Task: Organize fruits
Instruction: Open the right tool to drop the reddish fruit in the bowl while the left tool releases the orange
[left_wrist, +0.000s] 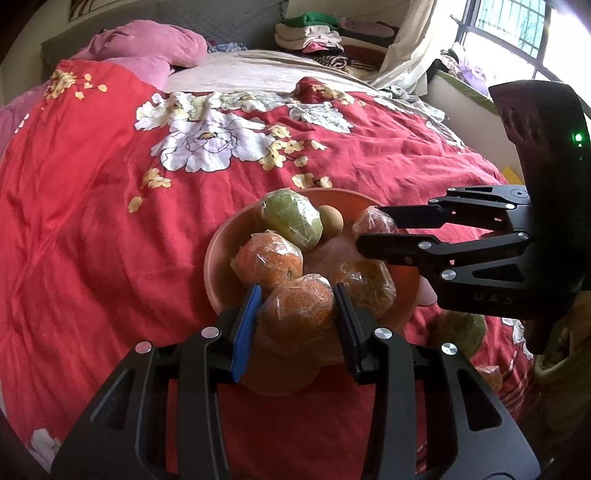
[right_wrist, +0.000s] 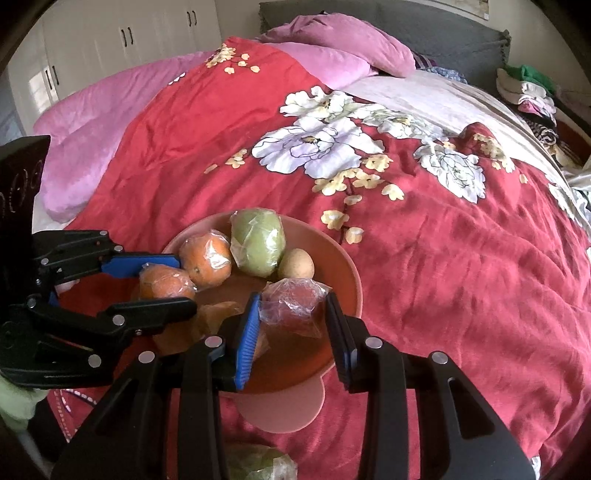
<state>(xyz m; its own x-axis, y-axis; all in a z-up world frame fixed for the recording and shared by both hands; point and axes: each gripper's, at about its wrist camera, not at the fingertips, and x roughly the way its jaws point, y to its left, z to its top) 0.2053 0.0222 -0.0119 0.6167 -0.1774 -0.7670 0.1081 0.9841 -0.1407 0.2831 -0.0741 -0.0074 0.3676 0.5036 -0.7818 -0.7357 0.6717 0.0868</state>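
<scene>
A terracotta bowl (left_wrist: 218, 254) (right_wrist: 347, 273) sits on the red floral bedspread. In it lie a wrapped green fruit (left_wrist: 291, 221) (right_wrist: 258, 245), a small tan fruit (left_wrist: 331, 218) (right_wrist: 297, 263) and wrapped oranges (left_wrist: 266, 258) (right_wrist: 205, 258). Over the bowl's near side, my left gripper (left_wrist: 297, 295) (right_wrist: 183, 283) is shut on a wrapped orange (left_wrist: 295, 308) (right_wrist: 164, 282). From the right in the left wrist view, my right gripper (left_wrist: 371, 227) (right_wrist: 292, 301) is shut on a wrapped dark red fruit (left_wrist: 373, 221) (right_wrist: 293, 306) above the bowl's inside.
Outside the bowl on the bedspread lie another green fruit (left_wrist: 458, 328) (right_wrist: 258, 465) and a wrapped orange (left_wrist: 487, 376). Pink pillows (right_wrist: 343, 48) and a pile of folded clothes (left_wrist: 310, 33) lie at the head of the bed. White cupboards (right_wrist: 110, 44) stand beyond.
</scene>
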